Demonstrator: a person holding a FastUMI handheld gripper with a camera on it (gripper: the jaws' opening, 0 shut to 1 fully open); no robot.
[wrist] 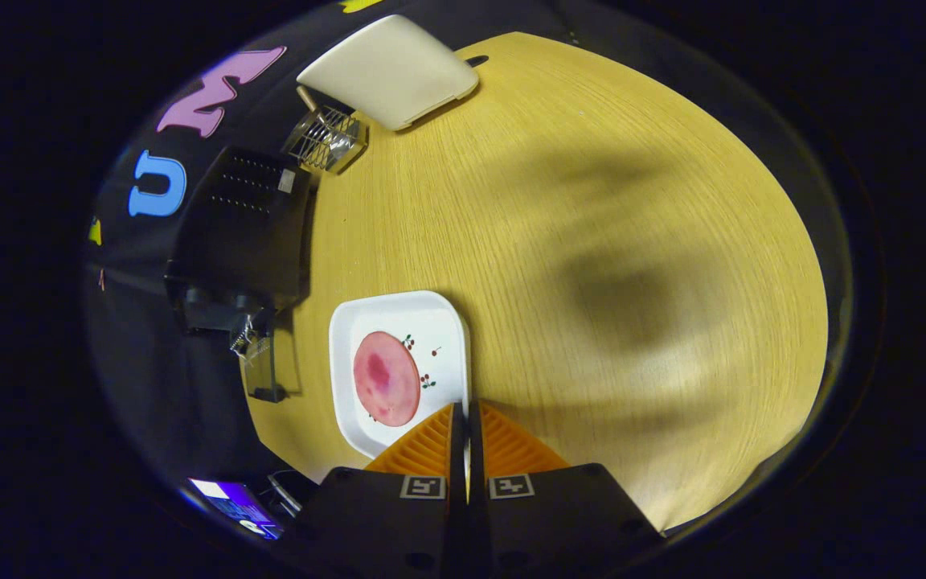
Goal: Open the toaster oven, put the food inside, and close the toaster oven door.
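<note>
1. Your gripper has its fingers pinched almost together on the white plate's near rim
2. The pink round slice lies flat on it, beside the black toaster oven

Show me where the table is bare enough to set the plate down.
The widest bare stretch of table lies beyond the gripper, whose fingers are pressed together on the plate rim, on the side away from the toaster oven. Crowded: the strip along the oven, with the wire rack and white board.
</note>
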